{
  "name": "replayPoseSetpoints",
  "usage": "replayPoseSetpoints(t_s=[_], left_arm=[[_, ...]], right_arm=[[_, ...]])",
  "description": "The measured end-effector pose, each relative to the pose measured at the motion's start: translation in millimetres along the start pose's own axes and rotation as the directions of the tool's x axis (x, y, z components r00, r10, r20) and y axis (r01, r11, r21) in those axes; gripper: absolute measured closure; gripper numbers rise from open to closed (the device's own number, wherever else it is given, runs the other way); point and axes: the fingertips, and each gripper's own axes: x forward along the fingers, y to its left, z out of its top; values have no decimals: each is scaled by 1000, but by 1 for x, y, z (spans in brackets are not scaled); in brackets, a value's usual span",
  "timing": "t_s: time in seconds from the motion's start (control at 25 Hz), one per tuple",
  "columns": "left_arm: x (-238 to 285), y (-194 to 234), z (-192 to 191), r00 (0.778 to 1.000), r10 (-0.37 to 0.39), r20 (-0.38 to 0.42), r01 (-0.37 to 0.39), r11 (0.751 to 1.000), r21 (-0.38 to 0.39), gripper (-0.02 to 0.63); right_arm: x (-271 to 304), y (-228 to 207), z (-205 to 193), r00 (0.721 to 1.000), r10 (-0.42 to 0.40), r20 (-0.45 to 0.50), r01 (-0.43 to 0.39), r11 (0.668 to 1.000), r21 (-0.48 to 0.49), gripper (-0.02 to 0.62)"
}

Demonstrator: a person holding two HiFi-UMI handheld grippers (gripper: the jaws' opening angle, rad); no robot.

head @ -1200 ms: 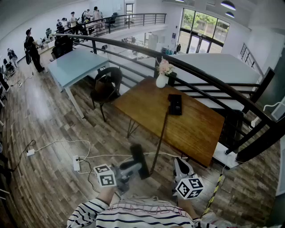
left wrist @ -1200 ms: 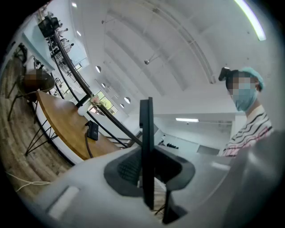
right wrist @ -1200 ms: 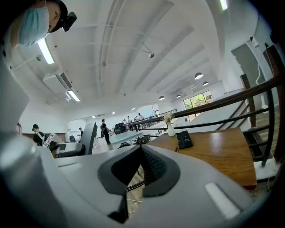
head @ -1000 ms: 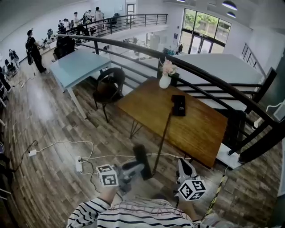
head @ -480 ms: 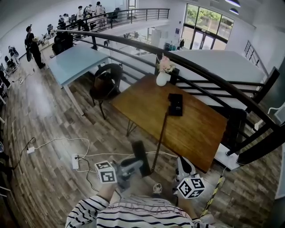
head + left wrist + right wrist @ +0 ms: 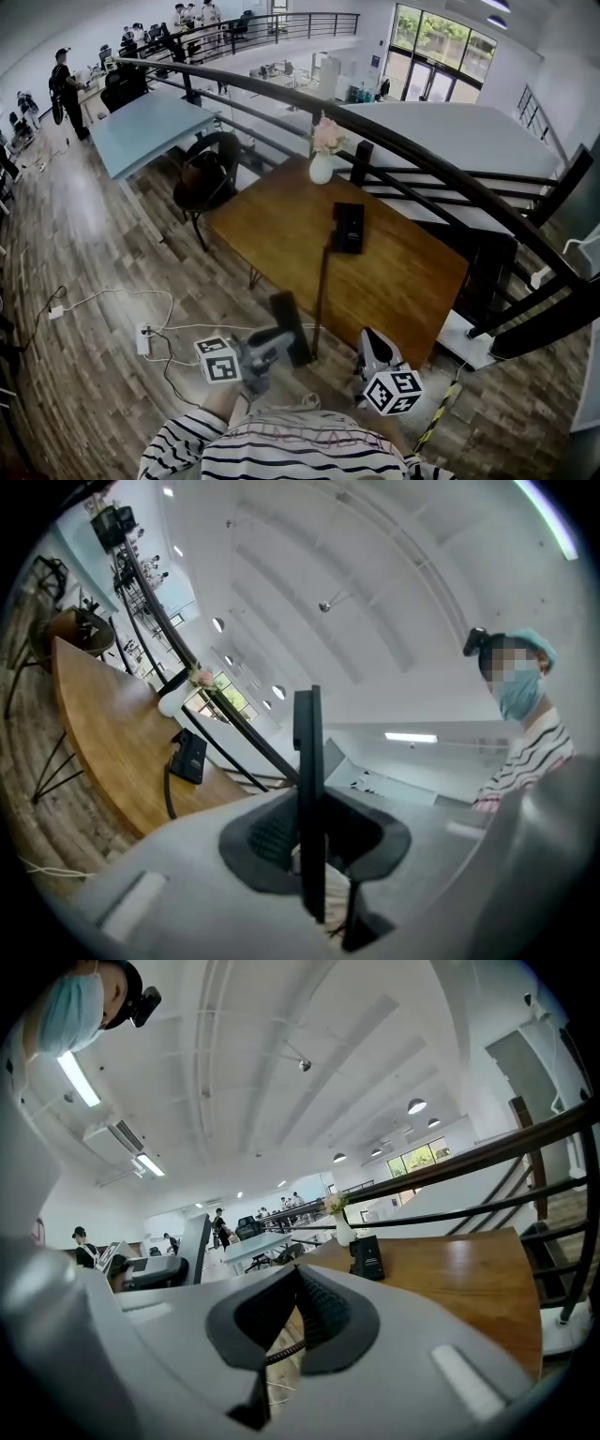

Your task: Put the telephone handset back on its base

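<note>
The black handset (image 6: 288, 323) stands upright, clamped edge-on between the jaws of the left gripper (image 6: 267, 349), its upper end rising clear above the pads. Its base (image 6: 348, 228) lies well ahead of those jaws, flat on a wooden table (image 6: 272, 225). A dark cord (image 6: 321, 291) runs from the base over the table's near edge and down towards the handset. The right gripper (image 6: 367, 342) is just beside the left, to its right; its jaws are closed tip to tip with nothing between them, and the base sits ahead of them too. Beyond the base, at the table's far edge, stands a white vase (image 6: 322, 167) of pink flowers. The table is set against a dark curved railing (image 6: 422, 155) on a mezzanine. Ahead and left of the left jaws are a dark chair (image 6: 202, 183) and a pale blue table (image 6: 150, 122). Below both grippers the plank floor (image 6: 84, 281) carries loose white cables and a power strip (image 6: 143, 337). Far across the room people (image 6: 61, 80) stand at desks, and tall windows (image 6: 441, 52) light the white hall. A striped shirt (image 6: 281, 455) fills the bottom of the head view behind the grippers.
</note>
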Motion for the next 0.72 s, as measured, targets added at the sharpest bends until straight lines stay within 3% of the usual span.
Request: replayPoseSetpoints(t_s=[0.32, 0.72], left_arm=[[49, 28, 0, 999, 31, 14, -30, 999, -16, 531], [65, 91, 42, 1000, 10, -19, -11, 998, -59, 531]], right_arm=[[26, -52, 10, 999, 25, -38, -25, 1000, -4, 595], [96, -64, 19, 999, -12, -46, 13, 1000, 19, 595]])
